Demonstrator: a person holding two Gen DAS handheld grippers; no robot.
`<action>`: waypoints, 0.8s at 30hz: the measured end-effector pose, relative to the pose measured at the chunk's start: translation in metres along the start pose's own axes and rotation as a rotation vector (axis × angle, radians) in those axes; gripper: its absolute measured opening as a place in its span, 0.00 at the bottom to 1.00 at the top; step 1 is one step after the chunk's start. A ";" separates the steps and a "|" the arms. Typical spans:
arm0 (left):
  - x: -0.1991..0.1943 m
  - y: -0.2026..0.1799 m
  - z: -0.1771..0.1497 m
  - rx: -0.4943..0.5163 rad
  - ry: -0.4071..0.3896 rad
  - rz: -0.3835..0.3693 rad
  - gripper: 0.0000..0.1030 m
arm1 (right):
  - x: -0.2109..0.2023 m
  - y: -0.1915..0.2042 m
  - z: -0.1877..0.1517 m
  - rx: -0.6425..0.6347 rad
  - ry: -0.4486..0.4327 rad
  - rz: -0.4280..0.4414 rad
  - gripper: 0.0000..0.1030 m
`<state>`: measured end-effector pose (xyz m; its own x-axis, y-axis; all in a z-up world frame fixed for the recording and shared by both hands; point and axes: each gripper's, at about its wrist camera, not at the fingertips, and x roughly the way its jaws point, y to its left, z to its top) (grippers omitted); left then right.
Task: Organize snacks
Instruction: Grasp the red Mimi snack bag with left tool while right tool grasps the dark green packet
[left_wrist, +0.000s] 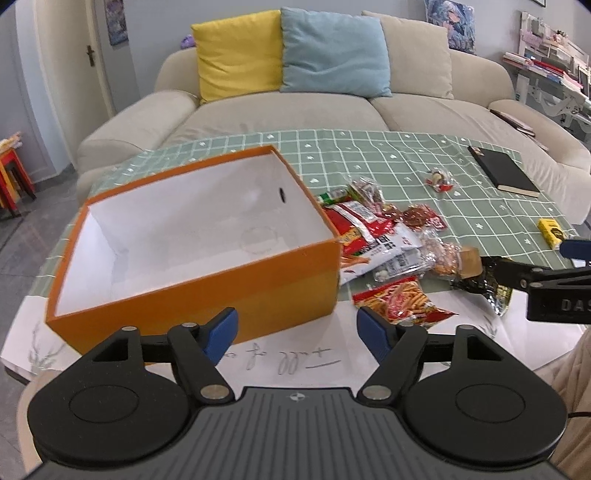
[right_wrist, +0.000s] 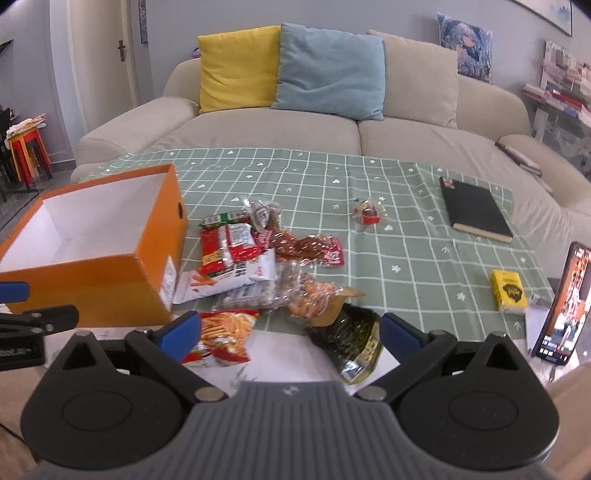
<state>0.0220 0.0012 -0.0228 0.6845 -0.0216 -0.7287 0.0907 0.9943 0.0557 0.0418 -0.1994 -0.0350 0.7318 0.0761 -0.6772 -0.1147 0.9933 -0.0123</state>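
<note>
Snacks (right_wrist: 258, 273): heap at 3 o'clock of orange box (left_wrist: 192, 258), labels unreadable; left gripper (left_wrist: 297, 330), right gripper (right_wrist: 290, 330) both apart, empty.

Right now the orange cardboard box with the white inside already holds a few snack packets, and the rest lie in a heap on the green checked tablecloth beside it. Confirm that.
Not quite: the orange cardboard box is empty, its white inside bare in the left wrist view. The snack packets all lie outside it, most heaped beside it on the green checked tablecloth.

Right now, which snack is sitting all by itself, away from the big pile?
The small red-and-clear wrapped snack lies alone on the green cloth, beside the black notebook. All the other packets are heaped together next to the orange box.
</note>
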 end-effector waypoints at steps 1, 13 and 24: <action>0.002 -0.001 0.001 0.000 0.006 -0.010 0.80 | 0.003 -0.002 0.000 -0.013 -0.013 -0.009 0.96; 0.039 -0.035 0.001 0.089 0.048 -0.245 0.58 | 0.043 -0.028 -0.014 0.000 0.034 0.036 0.82; 0.080 -0.049 0.022 -0.120 0.179 -0.325 0.80 | 0.086 -0.041 -0.017 0.039 0.130 -0.026 0.78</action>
<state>0.0884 -0.0514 -0.0692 0.4959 -0.3291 -0.8036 0.1891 0.9441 -0.2700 0.0985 -0.2348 -0.1053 0.6406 0.0409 -0.7668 -0.0685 0.9976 -0.0039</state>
